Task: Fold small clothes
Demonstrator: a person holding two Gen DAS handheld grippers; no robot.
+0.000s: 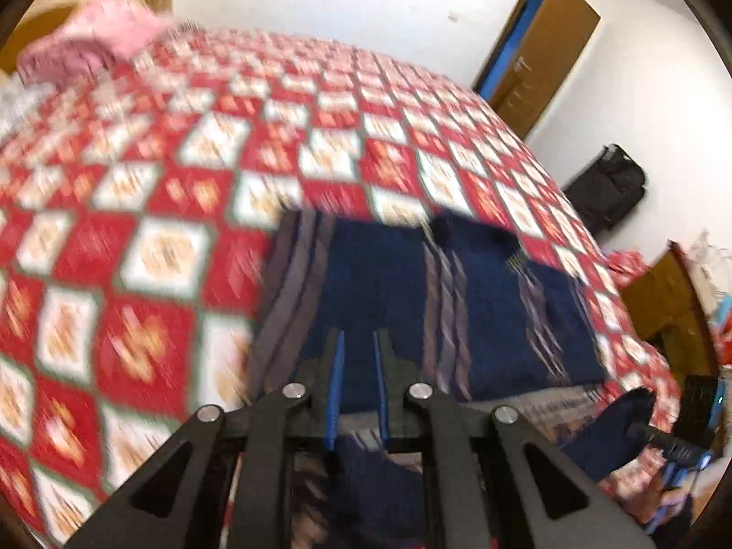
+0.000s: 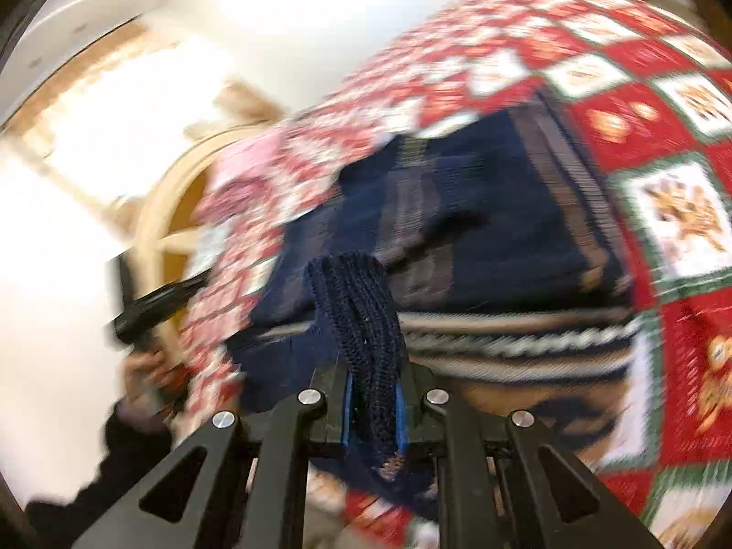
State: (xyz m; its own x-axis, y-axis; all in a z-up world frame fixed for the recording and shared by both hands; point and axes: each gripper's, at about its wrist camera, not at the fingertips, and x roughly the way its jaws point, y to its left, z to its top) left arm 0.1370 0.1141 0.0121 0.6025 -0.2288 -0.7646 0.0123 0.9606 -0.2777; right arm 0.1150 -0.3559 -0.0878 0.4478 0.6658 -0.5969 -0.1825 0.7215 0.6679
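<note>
navy knit sweater (image 1: 379, 283) lies on red checked bedspread (image 1: 151, 210). right gripper (image 2: 374, 393) clenched on its cuff (image 2: 361, 311). left gripper (image 1: 357, 357) w/ jaws apart, nothing between, above the sweater.

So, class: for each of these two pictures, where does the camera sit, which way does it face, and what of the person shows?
Left wrist: on the left gripper, facing across the navy sweater and the checked bedspread to the door; the right gripper shows.
Right wrist: on the right gripper, shut on a knit cuff; the left hand shows.
Shared: sweater, bedspread.
</note>
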